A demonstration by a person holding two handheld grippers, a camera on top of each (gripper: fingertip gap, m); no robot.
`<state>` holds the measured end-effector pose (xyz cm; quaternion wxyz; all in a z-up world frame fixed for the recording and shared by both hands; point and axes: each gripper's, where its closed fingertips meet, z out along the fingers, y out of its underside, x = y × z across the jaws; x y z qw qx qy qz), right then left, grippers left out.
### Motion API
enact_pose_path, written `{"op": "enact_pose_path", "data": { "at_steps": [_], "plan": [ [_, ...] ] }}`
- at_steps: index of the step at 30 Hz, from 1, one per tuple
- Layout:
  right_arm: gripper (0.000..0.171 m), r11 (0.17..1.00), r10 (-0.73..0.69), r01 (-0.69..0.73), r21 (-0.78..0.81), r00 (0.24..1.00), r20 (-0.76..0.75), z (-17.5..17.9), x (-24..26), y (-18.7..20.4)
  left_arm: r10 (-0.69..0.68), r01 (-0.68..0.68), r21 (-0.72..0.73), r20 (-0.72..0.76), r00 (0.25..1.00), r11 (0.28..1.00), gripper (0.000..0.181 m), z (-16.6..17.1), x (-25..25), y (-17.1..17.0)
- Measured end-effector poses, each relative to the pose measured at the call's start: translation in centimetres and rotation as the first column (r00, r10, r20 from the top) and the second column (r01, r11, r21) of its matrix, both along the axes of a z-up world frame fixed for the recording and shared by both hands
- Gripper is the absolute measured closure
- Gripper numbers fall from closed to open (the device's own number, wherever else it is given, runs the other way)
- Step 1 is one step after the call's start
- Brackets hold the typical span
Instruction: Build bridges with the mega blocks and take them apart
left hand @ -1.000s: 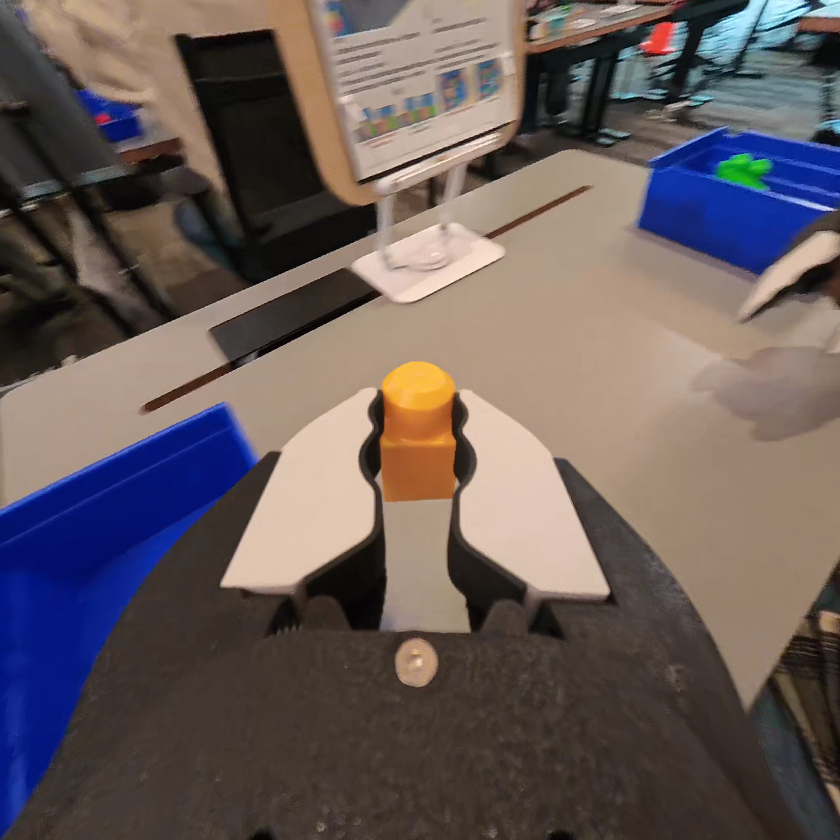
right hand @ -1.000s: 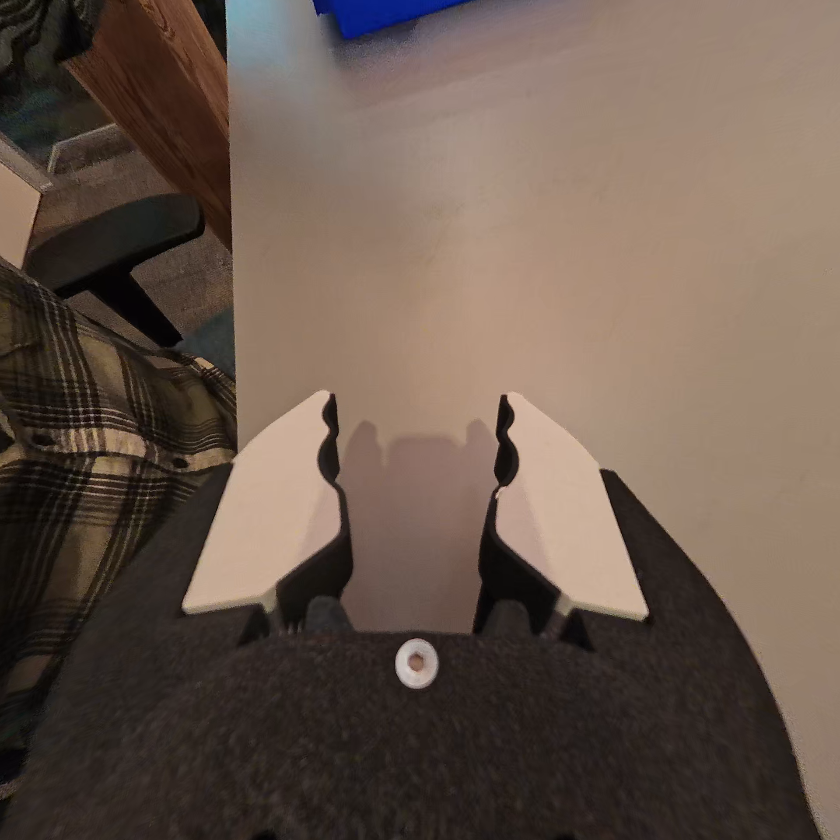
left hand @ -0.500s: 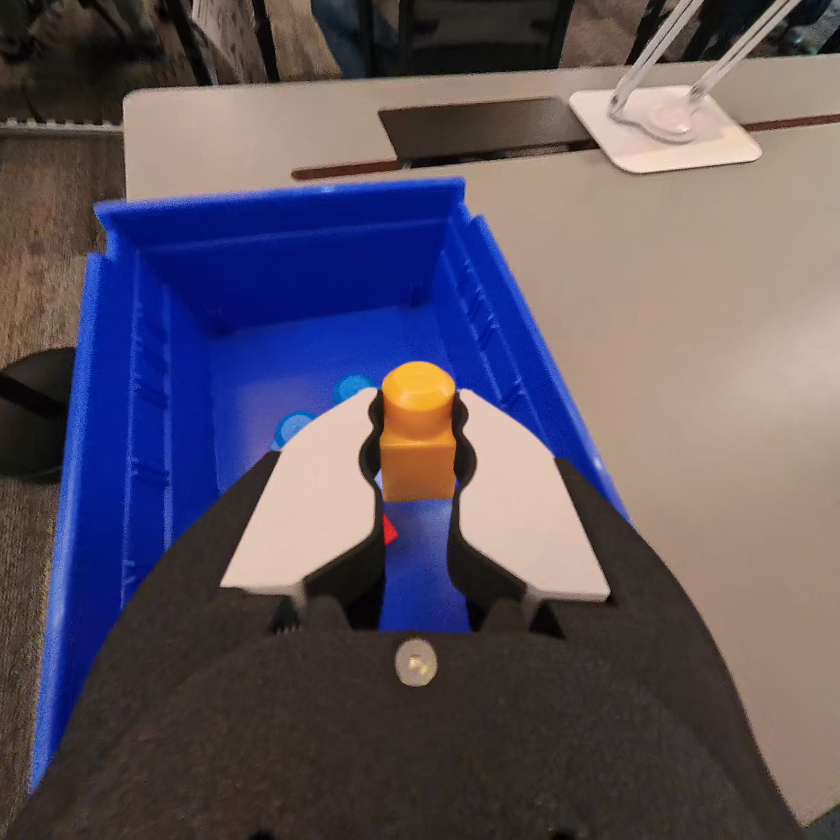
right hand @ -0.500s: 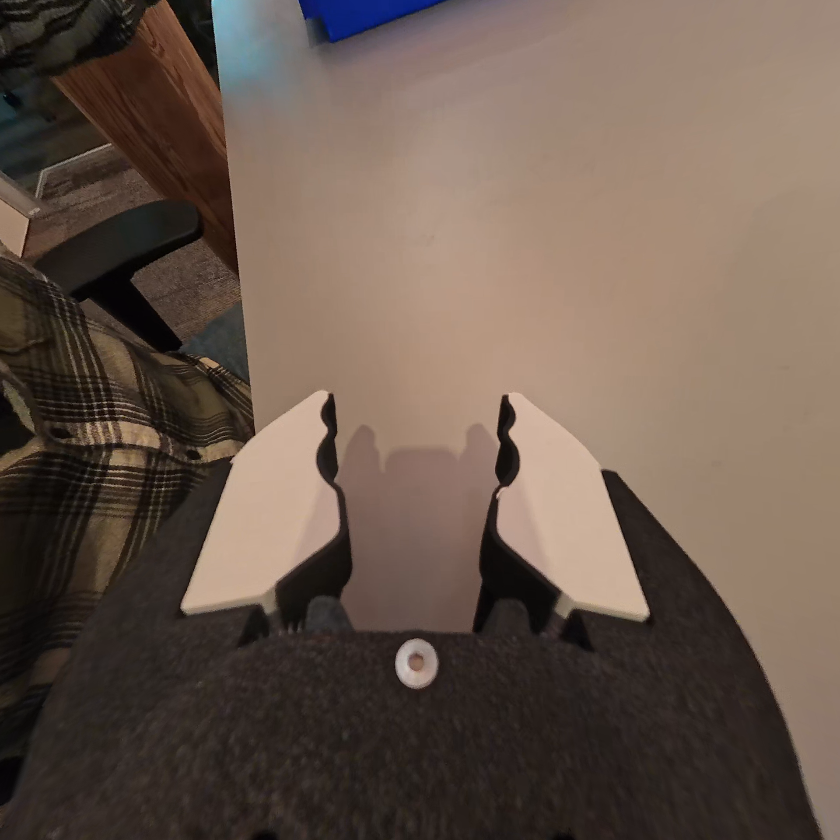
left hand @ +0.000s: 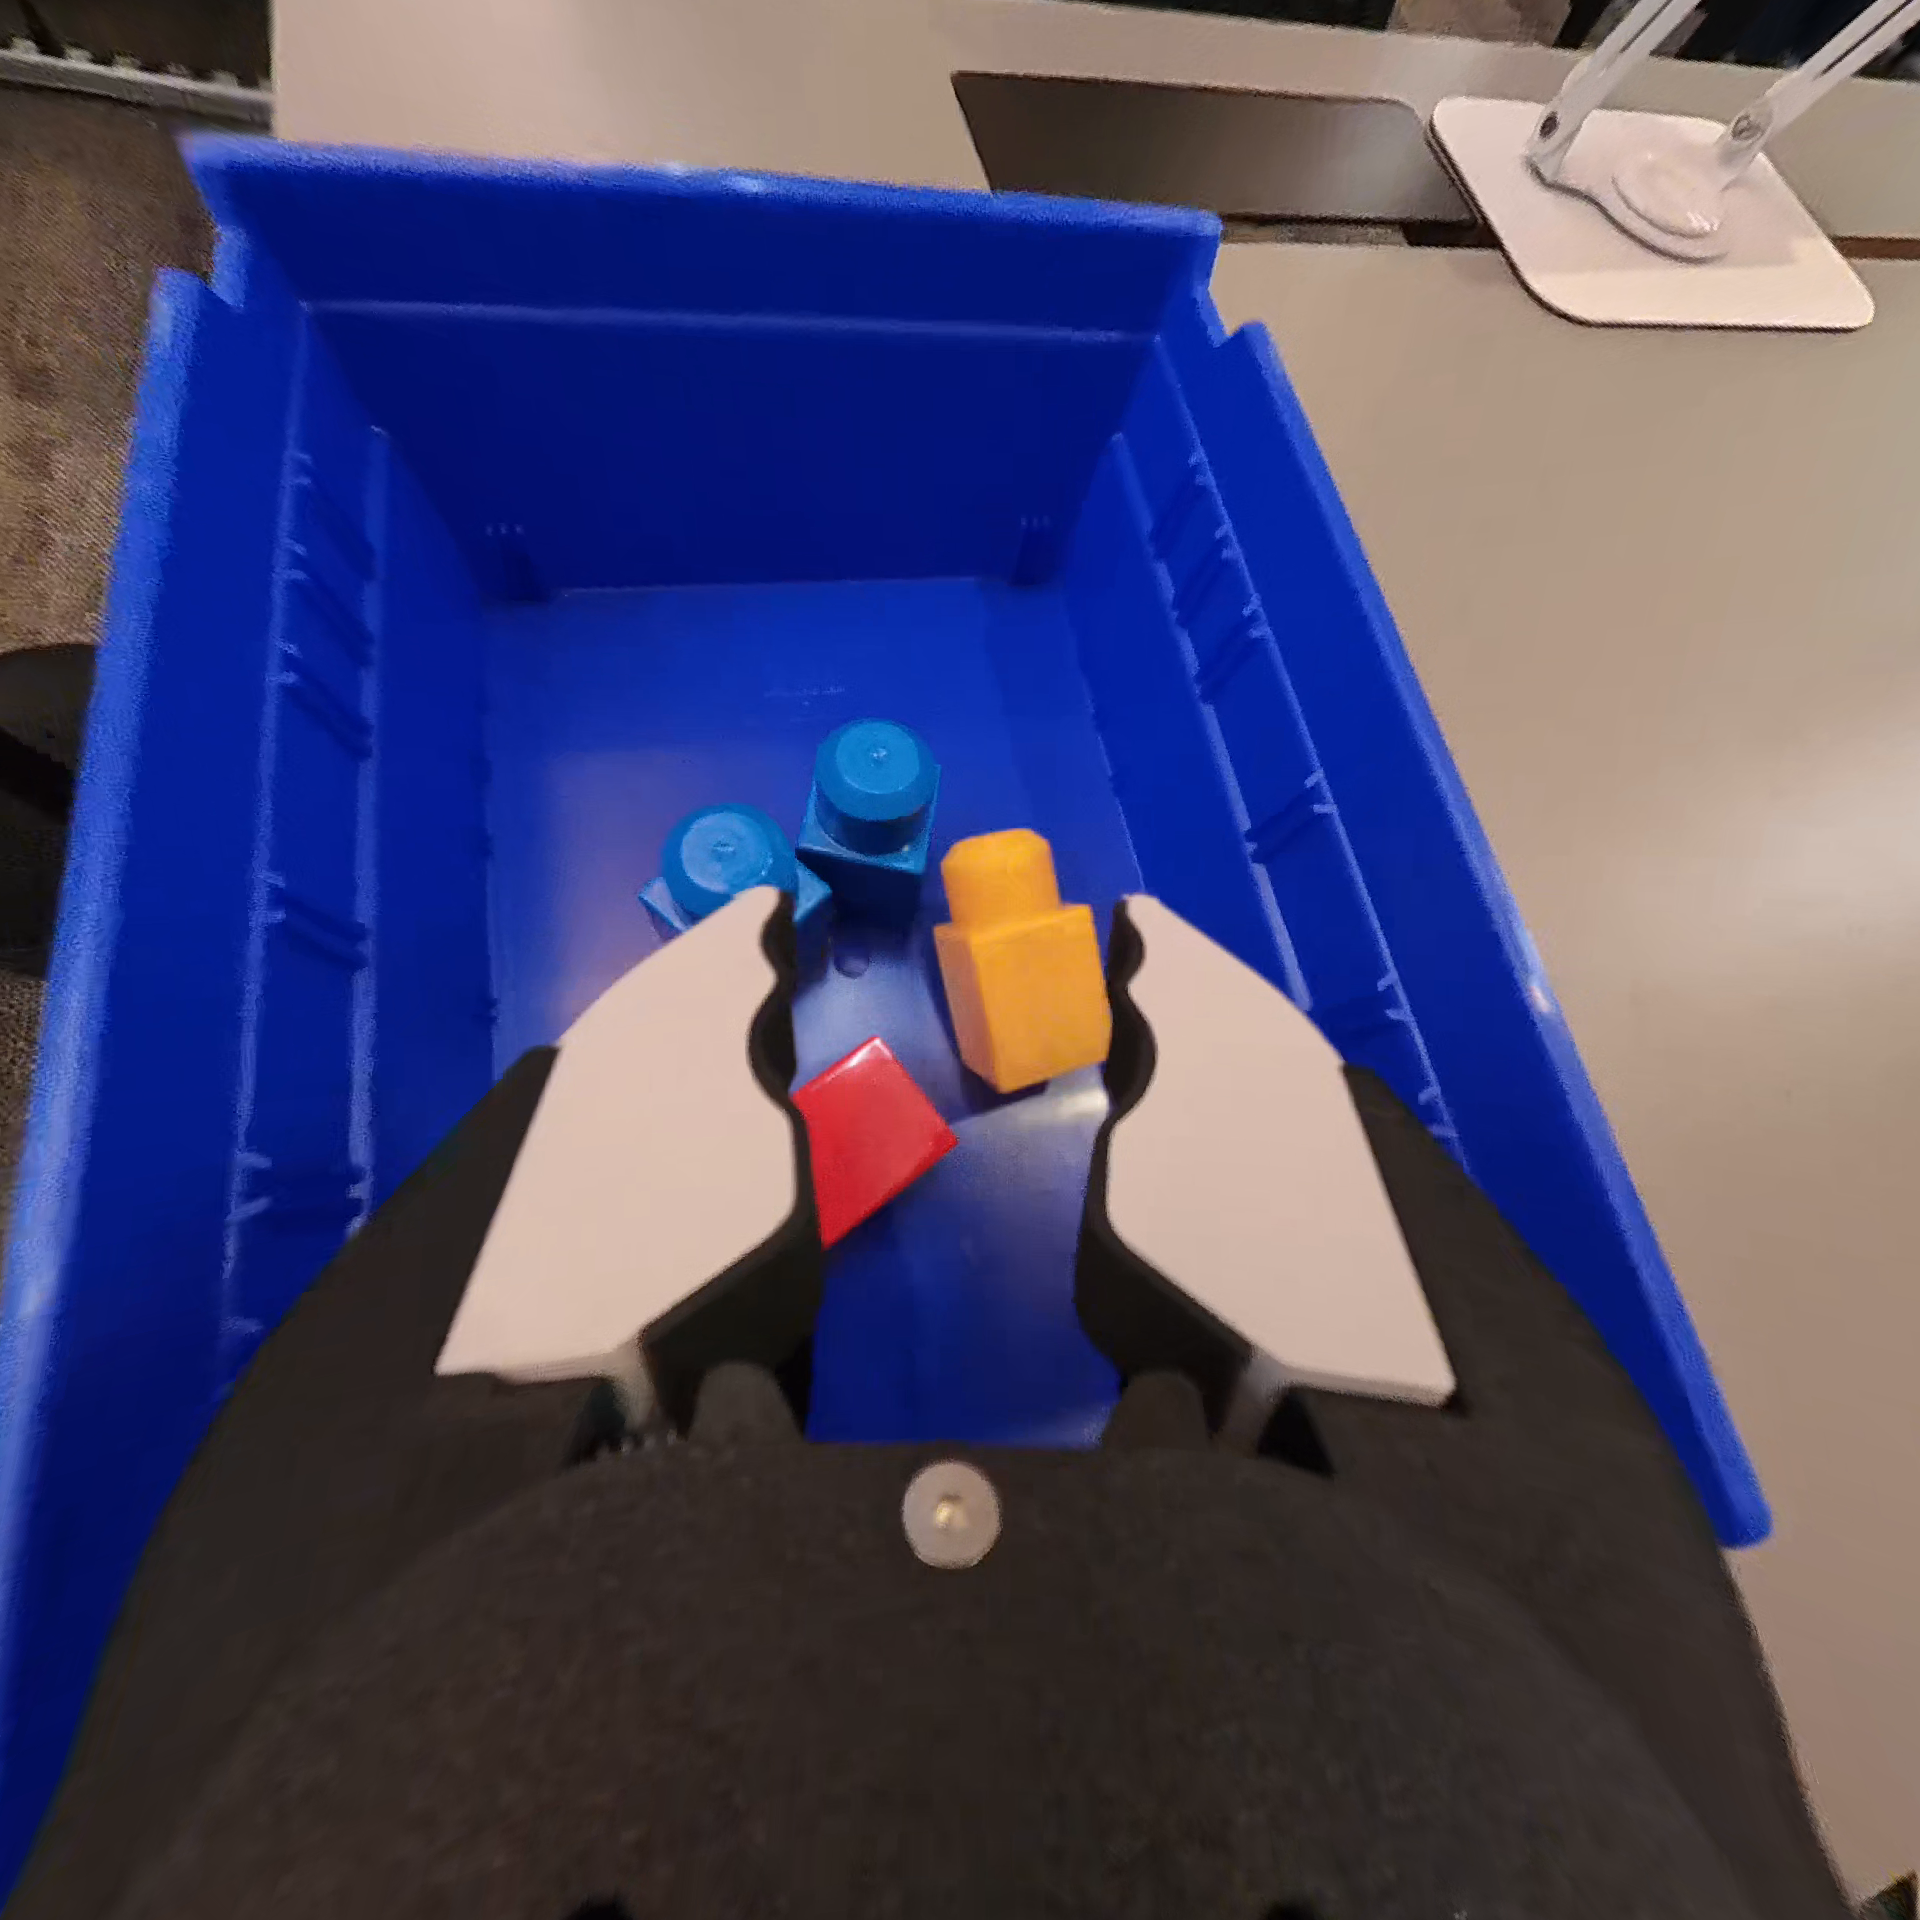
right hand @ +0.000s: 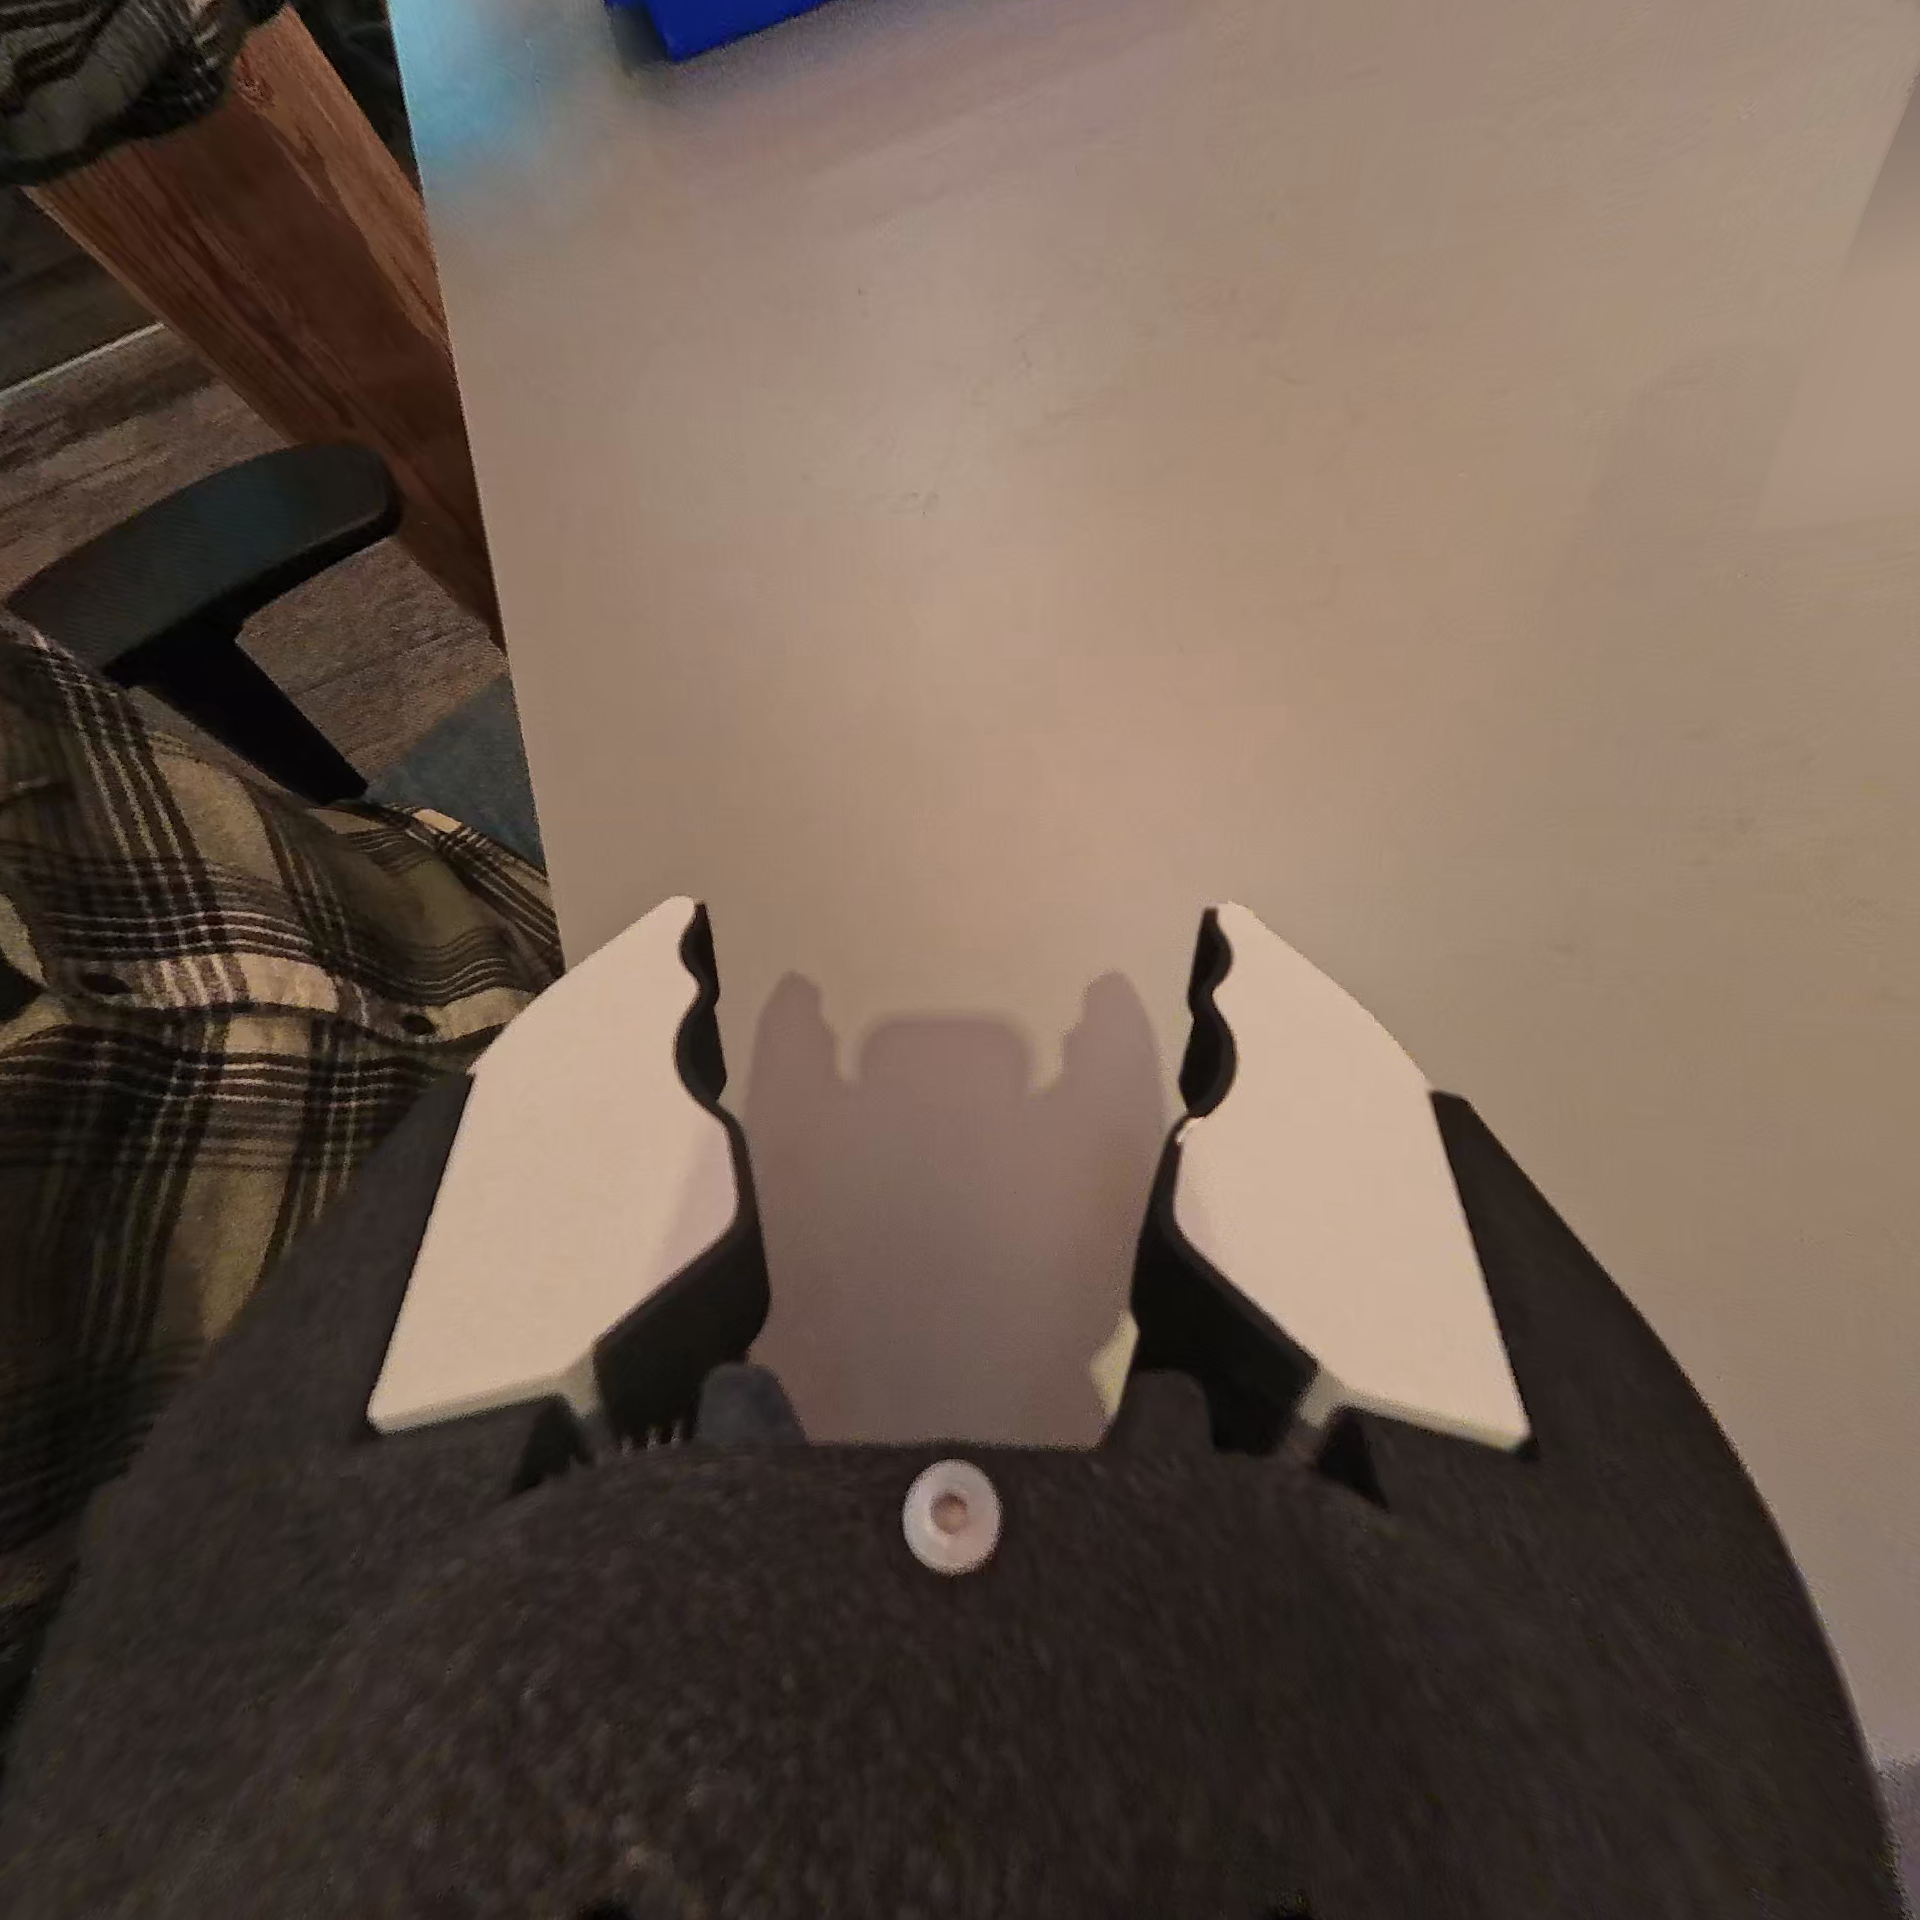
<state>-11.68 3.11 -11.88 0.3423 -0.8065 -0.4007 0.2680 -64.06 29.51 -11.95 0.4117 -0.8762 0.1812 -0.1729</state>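
My left gripper (left hand: 951, 914) is open above a blue bin (left hand: 727, 457). An orange single-stud block (left hand: 1023, 977) lies in the bin just inside my right finger, free of both fingers. Two blue single-stud blocks (left hand: 868, 821) (left hand: 722, 868) stand beyond the fingertips on the bin floor. A red block (left hand: 868, 1132) lies between the fingers, partly hidden by the left one. My right gripper (right hand: 951, 914) is open and empty, close over the bare grey table (right hand: 1143, 520), casting its shadow there.
The bin stands at the table's left end, with floor beyond. A white stand base (left hand: 1652, 218) and a dark slot (left hand: 1195, 135) lie at the back. In the right wrist view a blue bin corner (right hand: 727, 21), a table edge, a plaid sleeve (right hand: 208, 987) and a chair (right hand: 208, 551) show.
My left gripper swung left from the table to over the blue bin, then opened and let go of the orange block, which now lies in the bin. My right gripper opened a little wider.
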Motion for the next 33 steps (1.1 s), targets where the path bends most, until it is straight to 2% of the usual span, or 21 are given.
{"op": "enact_pose_path", "data": {
  "at_steps": [3, 7, 10, 12, 15, 18, 22, 27, 33],
  "plan": [
    [0.083, 1.0, -0.022, 0.022, 0.019, 1.0, 0.01, 0.9, 1.2, -0.5, -0.001, 0.0, 0.076, 0.017, 1.0, 0.997, 0.114, 2.9, 0.2, -0.1],
    [0.083, 0.995, -0.087, 0.085, 0.058, 0.995, 0.038, 3.3, 4.9, -1.3, -0.064, 0.05, 0.244, 0.049, 0.997, 0.968, 0.109, 9.3, 2.8, -1.2],
    [0.081, 0.981, -0.181, 0.174, 0.086, 0.98, 0.08, 5.1, 9.6, -1.4, -0.19, 0.163, 0.352, 0.045, 0.981, 0.922, 0.106, 13.2, 7.9, -3.6],
    [0.081, 0.965, -0.252, 0.242, 0.098, 0.962, 0.104, 6.0, 13.3, -1.1, -0.302, 0.268, 0.395, 0.026, 0.953, 0.879, 0.104, 14.4, 12.5, -5.9],
    [0.085, 0.93, -0.366, 0.353, 0.105, 0.915, 0.169, 6.5, 19.5, -0.5, -0.49, 0.445, 0.406, 0.008, 0.872, 0.798, 0.1, 14.0, 20.3, -10.3],
    [0.091, 0.902, -0.431, 0.423, 0.083, 0.876, 0.215, 6.0, 24.6, 0.0, -0.65, 0.585, 0.397, 0.041, 0.759, 0.707, 0.1, 12.1, 27.3, -14.9],
    [0.101, 0.875, -0.465, 0.484, -0.007, 0.845, 0.265, 3.7, 28.7, 0.3, -0.77, 0.696, 0.356, 0.125, 0.626, 0.624, 0.101, 8.6, 33.8, -19.6],
    [0.101, 0.859, -0.403, 0.485, -0.165, 0.839, 0.367, -0.6, 29.5, -1.2, -0.809, 0.756, 0.289, 0.155, 0.568, 0.587, 0.101, 5.0, 36.7, -21.8],
    [0.104, 0.852, -0.344, 0.483, -0.202, 0.807, 0.481, -4.0, 29.4, -1.4, -0.804, 0.755, 0.277, 0.177, 0.568, 0.594, 0.105, 4.9, 36.6, -21.5]
  ]
}}
